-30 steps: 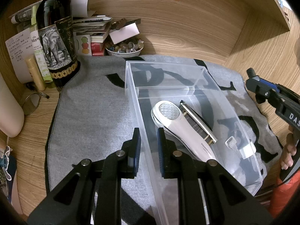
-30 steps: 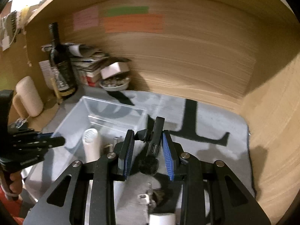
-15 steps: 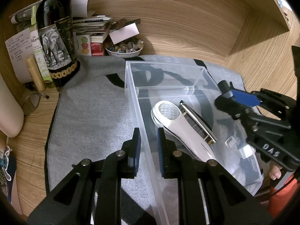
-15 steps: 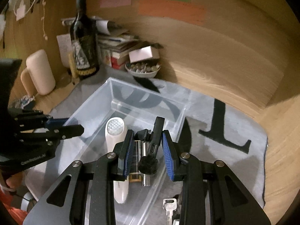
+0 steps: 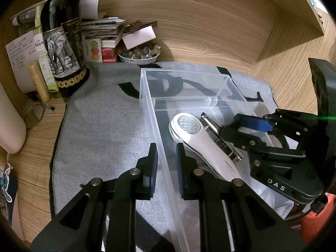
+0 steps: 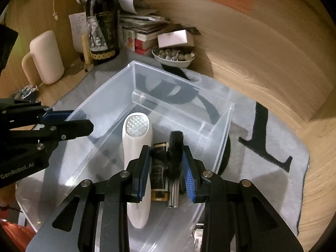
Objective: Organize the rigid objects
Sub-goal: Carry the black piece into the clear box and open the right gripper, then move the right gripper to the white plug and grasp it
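Observation:
A clear plastic bin [image 5: 147,96] [image 6: 163,73] stands on a grey mat. Inside lie a white handheld device [image 5: 201,142] [image 6: 136,147] and a dark metal-edged bar [image 5: 220,138] [image 6: 159,174]. My left gripper [image 5: 166,168] is shut on the bin's left wall. My right gripper [image 6: 166,172] hangs over the bin's inside, jaws spread wider, with a blurred black object [image 6: 175,153] between them; it looks loose from the pads. The right gripper also shows in the left wrist view [image 5: 241,126].
A wine bottle [image 5: 63,42], a stack of books and papers [image 5: 105,35], a bowl of stones [image 5: 138,53] and a cream mug [image 6: 46,56] stand along the back left. Wooden walls close the back and right. A key [image 6: 196,237] lies beside the bin.
My right gripper moved left and down over the bin with the black object, and its jaws widened. My left gripper stayed clamped on the bin wall.

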